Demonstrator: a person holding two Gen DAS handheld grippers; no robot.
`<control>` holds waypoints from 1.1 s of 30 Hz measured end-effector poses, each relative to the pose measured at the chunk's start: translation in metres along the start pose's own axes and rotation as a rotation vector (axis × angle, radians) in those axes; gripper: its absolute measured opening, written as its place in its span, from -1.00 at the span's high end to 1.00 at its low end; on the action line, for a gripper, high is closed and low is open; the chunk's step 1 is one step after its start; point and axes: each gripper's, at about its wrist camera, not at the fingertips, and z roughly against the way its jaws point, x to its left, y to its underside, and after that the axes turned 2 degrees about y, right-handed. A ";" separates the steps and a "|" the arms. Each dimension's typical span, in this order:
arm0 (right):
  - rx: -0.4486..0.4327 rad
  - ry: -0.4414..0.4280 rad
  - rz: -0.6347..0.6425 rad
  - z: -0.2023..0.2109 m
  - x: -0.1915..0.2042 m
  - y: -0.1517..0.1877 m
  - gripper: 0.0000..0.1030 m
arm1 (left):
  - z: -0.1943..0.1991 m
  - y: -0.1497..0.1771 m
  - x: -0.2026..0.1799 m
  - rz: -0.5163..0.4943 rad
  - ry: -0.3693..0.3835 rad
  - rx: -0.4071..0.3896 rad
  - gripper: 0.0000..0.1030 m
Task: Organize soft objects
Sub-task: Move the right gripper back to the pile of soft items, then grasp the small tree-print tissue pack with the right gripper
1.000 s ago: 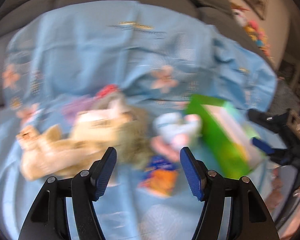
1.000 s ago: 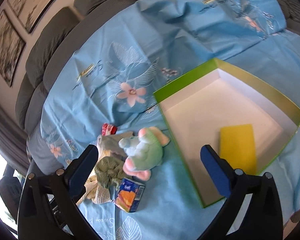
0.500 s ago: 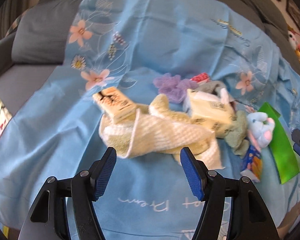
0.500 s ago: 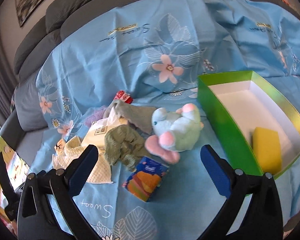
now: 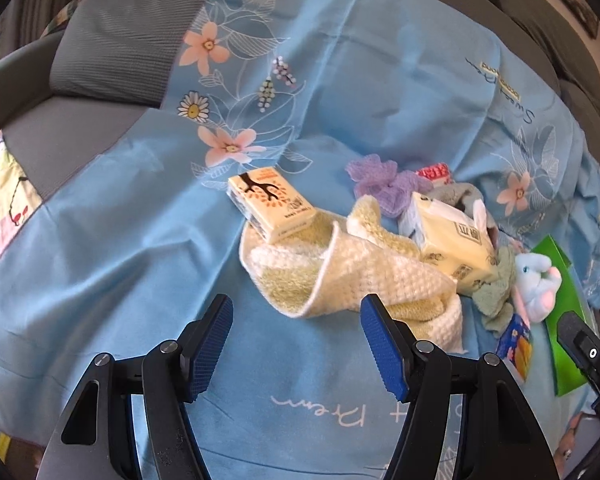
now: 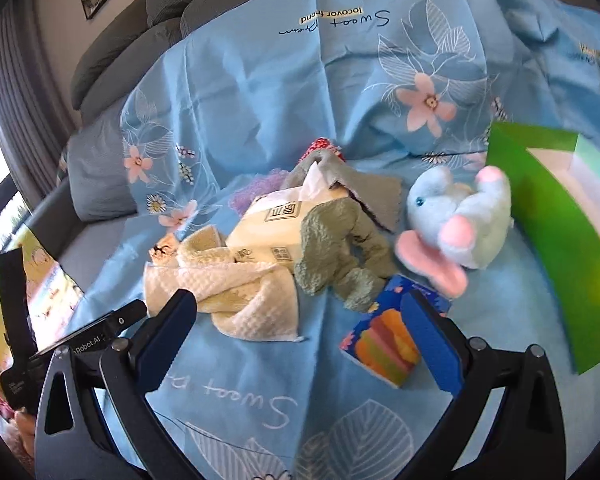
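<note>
Approach to soft pile, nothing gripped.
Left gripper (image 5: 296, 334) is hovering spread, empty; cream towel (image 5: 352, 276) is lying just ahead, long axis crosswise. Right gripper (image 6: 300, 340) spread, empty.

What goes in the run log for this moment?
left gripper: open, empty | right gripper: open, empty | cream waffle-weave towel: untouched | green cardboard box: waiting
</note>
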 end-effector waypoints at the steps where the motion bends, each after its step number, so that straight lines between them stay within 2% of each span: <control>1: -0.007 0.002 0.004 0.000 0.002 0.001 -0.98 | 0.000 -0.001 0.004 0.012 -0.017 -0.004 -0.30; 3: 0.001 -0.011 0.022 0.000 0.008 0.000 -0.98 | 0.001 -0.005 0.014 0.043 -0.023 -0.003 -0.30; 7: 0.051 -0.038 0.072 -0.007 0.032 -0.005 -0.98 | 0.006 -0.010 0.034 0.098 0.016 0.012 -0.30; 9: 0.117 -0.010 0.108 -0.017 0.053 -0.007 -0.98 | 0.008 -0.011 0.043 0.117 0.011 0.016 -0.30; 11: 0.181 0.021 0.131 -0.026 0.071 -0.009 -0.98 | 0.008 -0.011 0.057 0.160 -0.032 0.018 -0.30; 14: 0.204 -0.031 0.173 -0.034 0.102 -0.019 -0.96 | 0.005 -0.014 0.072 0.198 -0.042 0.033 -0.30; 18: 0.202 -0.012 0.275 -0.052 0.150 -0.038 -0.96 | 0.012 -0.017 0.089 0.248 -0.013 0.032 -0.30; 21: 0.261 -0.002 0.344 -0.081 0.179 -0.047 -0.96 | 0.012 -0.016 0.100 0.267 -0.032 0.051 -0.30; 24: 0.291 -0.060 0.367 -0.110 0.199 -0.051 -0.95 | 0.013 -0.016 0.110 0.283 -0.039 0.061 -0.30; 27: 0.320 -0.066 0.402 -0.138 0.216 -0.049 -0.92 | 0.017 -0.018 0.120 0.306 -0.026 0.060 -0.30; 33: 0.353 -0.066 0.440 -0.185 0.232 -0.040 -0.88 | 0.016 -0.019 0.140 0.373 -0.009 0.079 -0.30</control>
